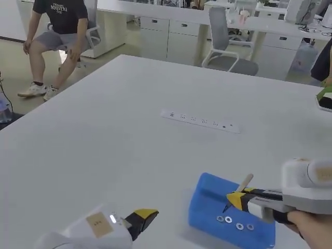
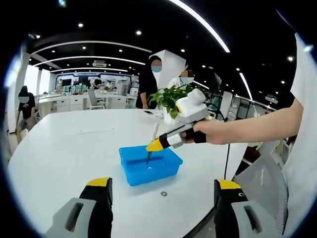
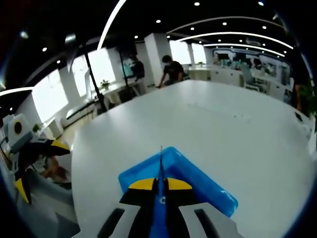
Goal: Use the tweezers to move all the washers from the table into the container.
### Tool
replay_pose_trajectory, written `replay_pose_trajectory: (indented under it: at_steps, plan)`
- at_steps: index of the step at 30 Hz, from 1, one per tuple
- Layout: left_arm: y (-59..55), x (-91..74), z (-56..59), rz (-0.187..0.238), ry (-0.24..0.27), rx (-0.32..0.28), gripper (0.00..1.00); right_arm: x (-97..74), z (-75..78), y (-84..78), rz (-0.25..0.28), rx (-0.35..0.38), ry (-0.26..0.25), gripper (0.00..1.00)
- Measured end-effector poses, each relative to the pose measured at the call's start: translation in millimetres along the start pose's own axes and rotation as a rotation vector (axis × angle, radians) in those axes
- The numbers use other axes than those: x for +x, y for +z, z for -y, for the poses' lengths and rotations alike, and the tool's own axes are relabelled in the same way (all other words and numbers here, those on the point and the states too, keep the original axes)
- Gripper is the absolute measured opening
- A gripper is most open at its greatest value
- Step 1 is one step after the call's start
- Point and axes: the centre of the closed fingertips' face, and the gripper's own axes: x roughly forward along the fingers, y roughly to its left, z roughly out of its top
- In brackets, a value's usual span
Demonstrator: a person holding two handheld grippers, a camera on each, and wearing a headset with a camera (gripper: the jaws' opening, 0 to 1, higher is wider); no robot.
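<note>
The tan label (image 1: 97, 223) on the left tongs (image 1: 144, 220) is unreadable. These gape empty near the tabletop's (image 1: 129, 129) front edge. The right tongs (image 1: 234, 199) pinch tweezers (image 1: 246, 182) over the blue container (image 1: 207, 207). Four washers (image 1: 228, 220) lie inside, and one washer (image 2: 163, 193) lies beside it.

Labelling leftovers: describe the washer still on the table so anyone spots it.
On the white table, find the blue container. Beside its wall toward the left hand-held gripper lies one ring-shaped washer, on bare tabletop, while the other washers lie inside.
</note>
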Motion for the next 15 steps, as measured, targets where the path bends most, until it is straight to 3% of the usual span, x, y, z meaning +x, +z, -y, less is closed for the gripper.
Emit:
replay_pose_trajectory:
  at_steps: [15]
  plan:
    - [-0.5,2.7,4.1,-0.006,-0.010,0.004,0.86,-21.8,-20.7,11.9,0.057,-0.031,0.015,0.04]
